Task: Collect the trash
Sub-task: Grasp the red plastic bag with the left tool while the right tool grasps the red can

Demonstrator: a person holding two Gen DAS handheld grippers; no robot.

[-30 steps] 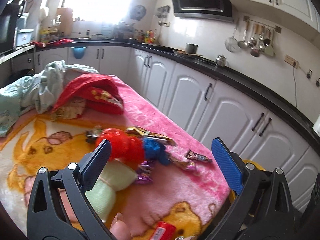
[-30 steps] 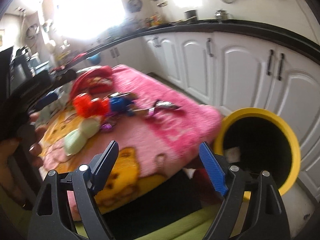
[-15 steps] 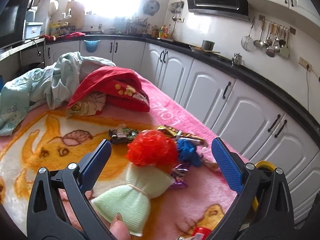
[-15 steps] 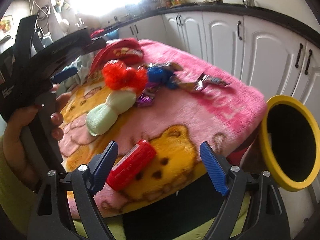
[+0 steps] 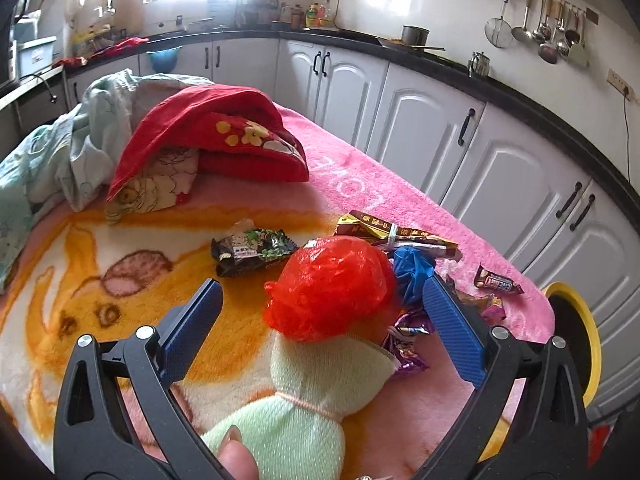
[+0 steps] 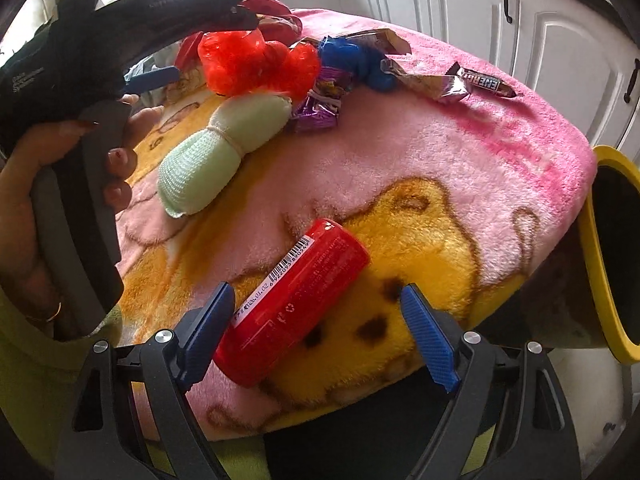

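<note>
The red box [image 6: 296,300] lies flat on the blanket [image 6: 420,160] near its front edge, long axis slanting from lower left to upper right, its near end between the wide-open jaws of the right gripper [image 6: 316,336]. It is glossy, barcoded. The left gripper [image 5: 320,332], also open and empty, hangs over the red bag [image 5: 328,292]. The bin [image 6: 612,256] stands just right.

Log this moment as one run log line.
phase: approach | right gripper: open, around red can | left gripper: open, over red plastic bag | yellow bin: beside table
</note>
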